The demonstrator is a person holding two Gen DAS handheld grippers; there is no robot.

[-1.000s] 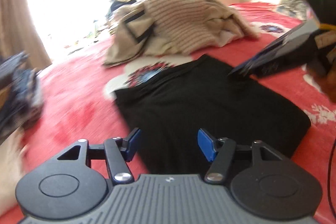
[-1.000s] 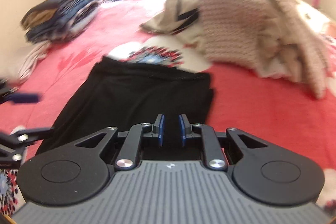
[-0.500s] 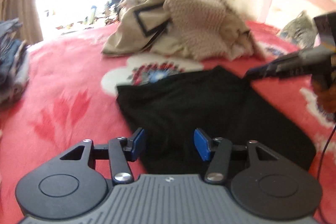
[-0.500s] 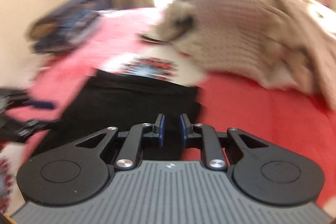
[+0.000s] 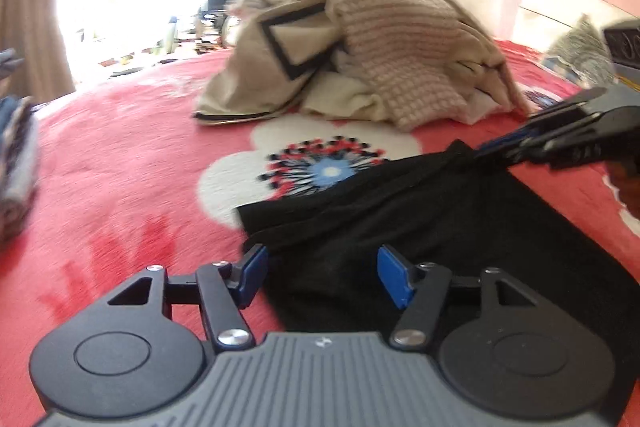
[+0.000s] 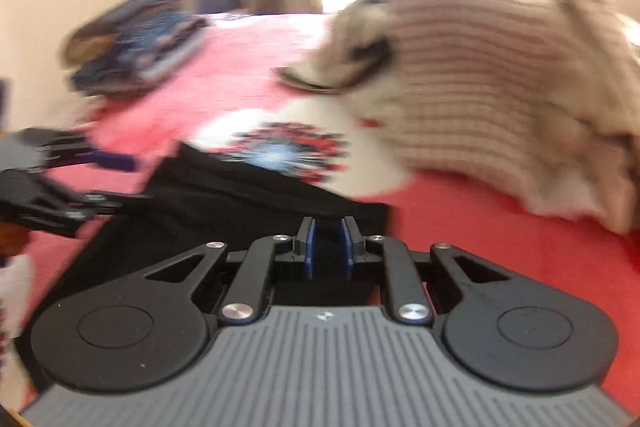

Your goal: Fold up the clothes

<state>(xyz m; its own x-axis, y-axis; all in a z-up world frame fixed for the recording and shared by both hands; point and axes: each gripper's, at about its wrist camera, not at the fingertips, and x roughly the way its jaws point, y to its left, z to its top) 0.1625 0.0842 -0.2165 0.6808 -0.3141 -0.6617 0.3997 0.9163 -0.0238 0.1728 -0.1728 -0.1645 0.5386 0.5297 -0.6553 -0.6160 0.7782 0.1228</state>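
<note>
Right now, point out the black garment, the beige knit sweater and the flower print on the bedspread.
black garment (image 5: 460,227): left wrist view, middle of its flat dark cloth.
beige knit sweater (image 5: 408,39): left wrist view, ribbed knit near the top of the heap.
flower print (image 5: 328,169): left wrist view, blue centre of the bloom.

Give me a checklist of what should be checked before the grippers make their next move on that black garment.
1. Left gripper ready to grab: ok. Its jaws are opening, nothing is pinched, and the black garment shows between them.
2. Right gripper gripping the garment's far corner: cannot tell. Its jaws are nearly shut at that corner.
3. Garment lying flat: not ok. Creases run toward that corner.
4. Room to fold: ok. Bare red bedspread lies beside the garment.
5. Beige knit pile out of the way: ok. It lies apart from the garment.
6. Clear view: not ok. The right wrist picture is blurred.
</note>
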